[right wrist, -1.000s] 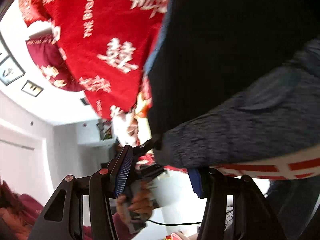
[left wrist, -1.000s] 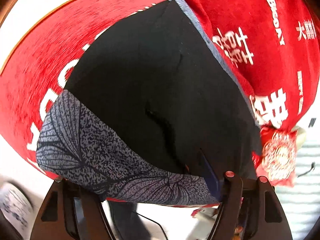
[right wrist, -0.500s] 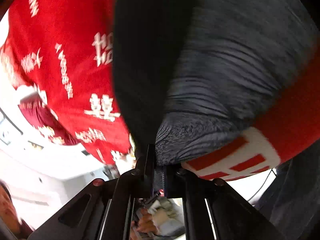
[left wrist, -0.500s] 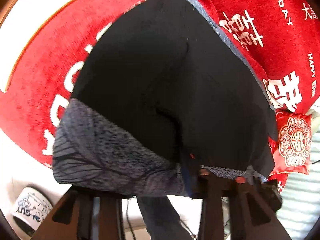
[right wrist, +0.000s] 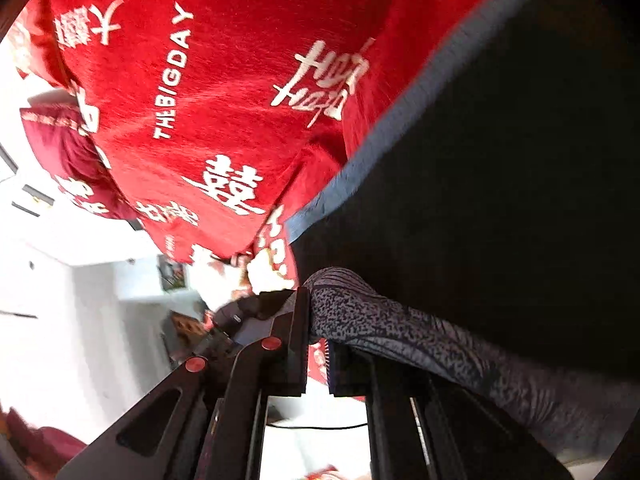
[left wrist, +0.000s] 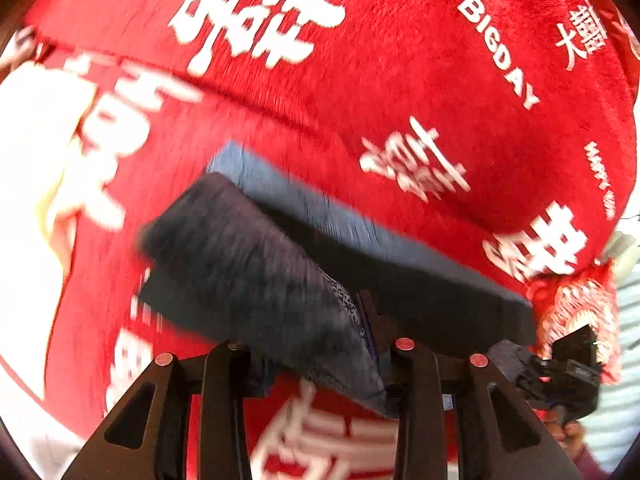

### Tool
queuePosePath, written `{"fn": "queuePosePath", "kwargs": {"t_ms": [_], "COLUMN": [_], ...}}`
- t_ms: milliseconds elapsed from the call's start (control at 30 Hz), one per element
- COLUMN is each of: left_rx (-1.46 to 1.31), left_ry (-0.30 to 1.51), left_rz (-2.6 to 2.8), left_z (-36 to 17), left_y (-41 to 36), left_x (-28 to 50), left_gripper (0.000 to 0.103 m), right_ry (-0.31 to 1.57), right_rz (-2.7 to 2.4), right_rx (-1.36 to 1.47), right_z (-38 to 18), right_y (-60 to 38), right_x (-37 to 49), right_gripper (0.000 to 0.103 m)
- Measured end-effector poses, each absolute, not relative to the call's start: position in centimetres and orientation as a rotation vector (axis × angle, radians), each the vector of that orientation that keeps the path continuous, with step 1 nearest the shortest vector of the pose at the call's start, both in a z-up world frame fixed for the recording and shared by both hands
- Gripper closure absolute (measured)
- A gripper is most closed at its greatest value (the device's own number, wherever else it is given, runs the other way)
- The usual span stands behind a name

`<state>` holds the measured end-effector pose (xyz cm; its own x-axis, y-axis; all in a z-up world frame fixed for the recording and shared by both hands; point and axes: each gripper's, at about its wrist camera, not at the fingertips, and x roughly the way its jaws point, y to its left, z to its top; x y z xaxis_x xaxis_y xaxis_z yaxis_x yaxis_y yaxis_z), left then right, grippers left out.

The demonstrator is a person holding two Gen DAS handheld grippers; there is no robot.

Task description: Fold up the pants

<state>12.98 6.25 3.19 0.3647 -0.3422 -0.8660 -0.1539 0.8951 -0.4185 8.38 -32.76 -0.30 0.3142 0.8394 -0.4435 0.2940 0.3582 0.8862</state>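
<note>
Red plush blanket (left wrist: 400,92) with white characters and "THE BIG DAY" lettering is seen spread over the surface under everything; what carries it cannot be told. White walls and framed pictures are seen at the left edge of the right wrist view. No containers are visible.

Pants (left wrist: 256,264), dark with a grey speckled leaf-print band and a blue edge strip, are seen lying on the blanket, partly folded over themselves. In the left wrist view the long axis is seen running from upper left to lower right, the folded end pointing upper left; heavy motion blur.

Left tongs (left wrist: 320,354) are set fairly wide; the print band is draped between the fingers, and a grip cannot be confirmed. Right tongs (right wrist: 318,344) are narrowed almost closed, with the print band of the pants (right wrist: 500,200) pinched at the tips.

A red patterned cushion (left wrist: 576,308) is seen just beyond the pants' lower right end.
</note>
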Motion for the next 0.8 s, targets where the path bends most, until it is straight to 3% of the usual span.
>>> {"fn": "queuePosePath", "kwargs": {"t_ms": [33,133,200,300,400,433,467,533,633,733,800], "left_rx": [-0.446,-0.349,-0.305,-0.271,-0.268,-0.264,-0.261,-0.258,-0.219,-0.199,-0.164], "left_ry": [1.195,1.181,1.172,1.217,1.233,1.225,1.212,1.181,1.13,1.162,1.214], "left_rz": [-0.11,0.001,0.078,0.172,0.204,0.204,0.203,0.207,0.234,0.193,0.174], "left_z": [2.8,0.1,-1.5,-5.3,-5.5,-4.6,-3.7,-1.5,1.8,1.3,-0.6], "left_y": [5.9,5.6,6.0,6.5,7.0,7.0,7.2,7.6,7.9,6.7,5.1], "left_x": [14.5,17.8,18.7,21.3,21.5,21.3,20.9,20.0,18.1,17.1,17.5], "left_gripper": [0.066,0.044,0.016,0.014,0.014,0.014,0.014,0.014,0.014,0.014,0.014], "right_ry": [1.259,1.318,1.352,1.427,1.446,1.455,1.453,1.422,1.375,1.366,1.388], "right_rz": [0.514,0.495,0.469,0.416,0.398,0.401,0.413,0.484,0.547,0.601,0.606], "right_rx": [1.167,1.046,1.003,0.95,0.971,0.95,0.927,0.836,0.701,0.597,0.516], "right_z": [-0.5,-2.5,-4.7,-8.7,-9.9,-9.2,-8.3,-5.5,-2.2,-0.9,-1.8], "right_y": [-32.7,-32.4,-32.3,-31.8,-32.0,-31.9,-31.8,-31.6,-30.8,-28.7,-26.8], "right_x": [10.0,14.9,17.3,19.7,19.8,19.7,19.4,18.6,17.0,16.3,16.9], "right_gripper": [0.093,0.092,0.092,0.091,0.09,0.081,0.061,0.038,0.04,0.074,0.077]}}
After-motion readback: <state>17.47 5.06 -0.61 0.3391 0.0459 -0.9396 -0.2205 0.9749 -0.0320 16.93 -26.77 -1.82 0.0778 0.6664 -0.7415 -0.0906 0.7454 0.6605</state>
